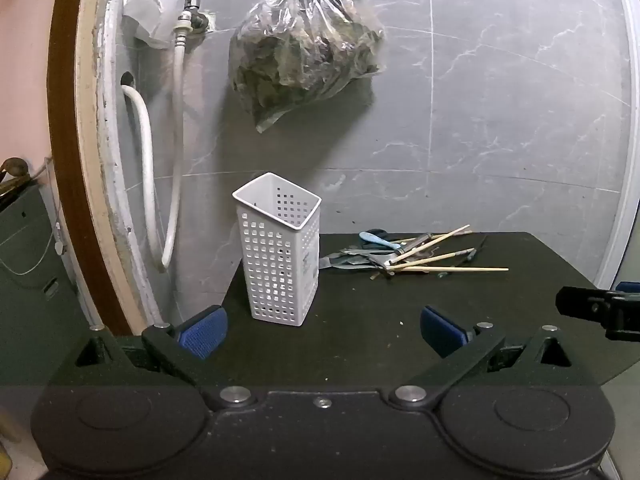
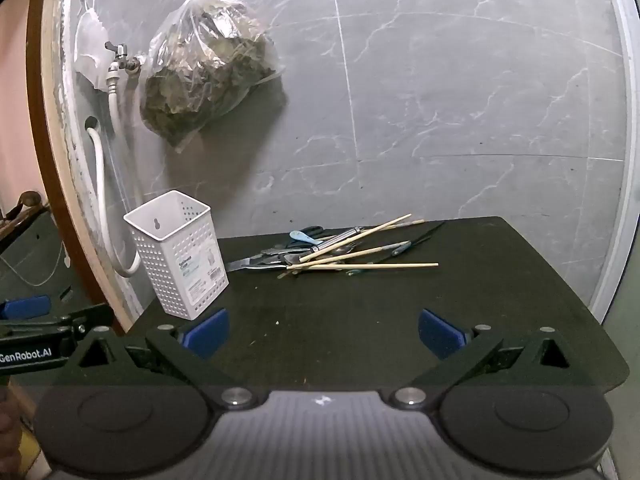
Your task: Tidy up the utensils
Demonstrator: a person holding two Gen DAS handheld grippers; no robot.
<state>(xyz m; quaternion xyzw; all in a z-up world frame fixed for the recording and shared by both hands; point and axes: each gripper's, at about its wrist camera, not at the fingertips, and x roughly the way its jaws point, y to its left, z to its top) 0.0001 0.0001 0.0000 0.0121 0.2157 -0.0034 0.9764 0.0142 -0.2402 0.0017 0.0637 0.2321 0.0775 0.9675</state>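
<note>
Both spread claws hover short of the utensil pile.

A black table carries an upright white perforated holder beside piled utensils.

From the right wrist cam: right gripper is spread wide with nothing between its blue pads. On the black table, a white perforated holder stands upright at the left, looks empty. Just right of it is a messy utensil pile with chopsticks crossed on top. The left gripper peeks in at the left edge.
</note>
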